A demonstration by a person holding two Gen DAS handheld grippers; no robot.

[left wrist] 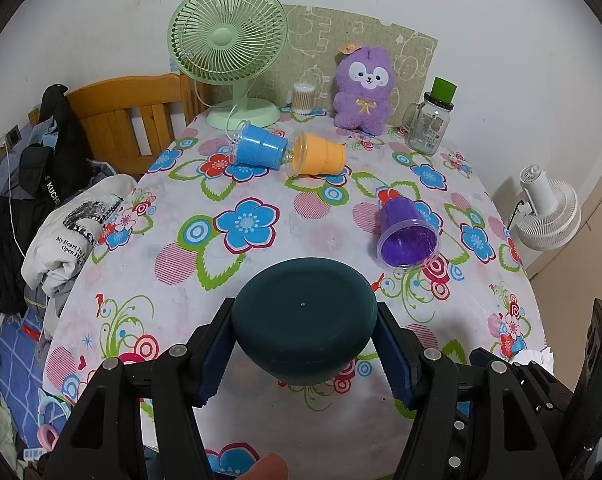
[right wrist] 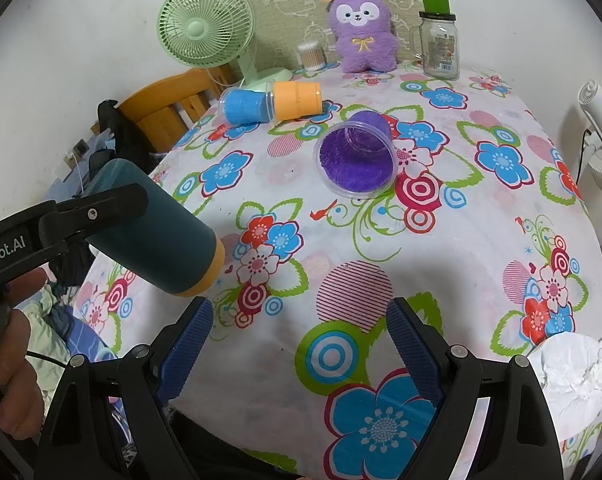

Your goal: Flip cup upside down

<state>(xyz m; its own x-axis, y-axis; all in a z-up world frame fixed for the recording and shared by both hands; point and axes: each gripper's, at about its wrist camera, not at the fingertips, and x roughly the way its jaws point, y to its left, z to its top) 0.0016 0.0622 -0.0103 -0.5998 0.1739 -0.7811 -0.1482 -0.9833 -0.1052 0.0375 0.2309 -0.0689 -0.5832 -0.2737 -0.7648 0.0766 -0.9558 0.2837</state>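
Two blue fingers (left wrist: 217, 352) of the left hand-held gripper (left wrist: 303, 354) clench the dark teal cup (left wrist: 304, 320), its flat base facing the camera, above the desk (left wrist: 261, 264); a purple cup (left wrist: 407, 236) lies at 1 o'clock.

One released right hand-held gripper (right wrist: 299, 350) hovers empty; the teal cup (right wrist: 161, 232) hangs tilted at 10 o'clock, orange rim down-right.

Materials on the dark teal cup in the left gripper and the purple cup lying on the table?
Dark teal cup: opaque, matte, likely silicone or coated plastic; soft even sheen, orange band at one end in the right wrist view. Purple cup: thin clear plastic shell with a fuzzy purple lining; see-through rim, fibrous interior.
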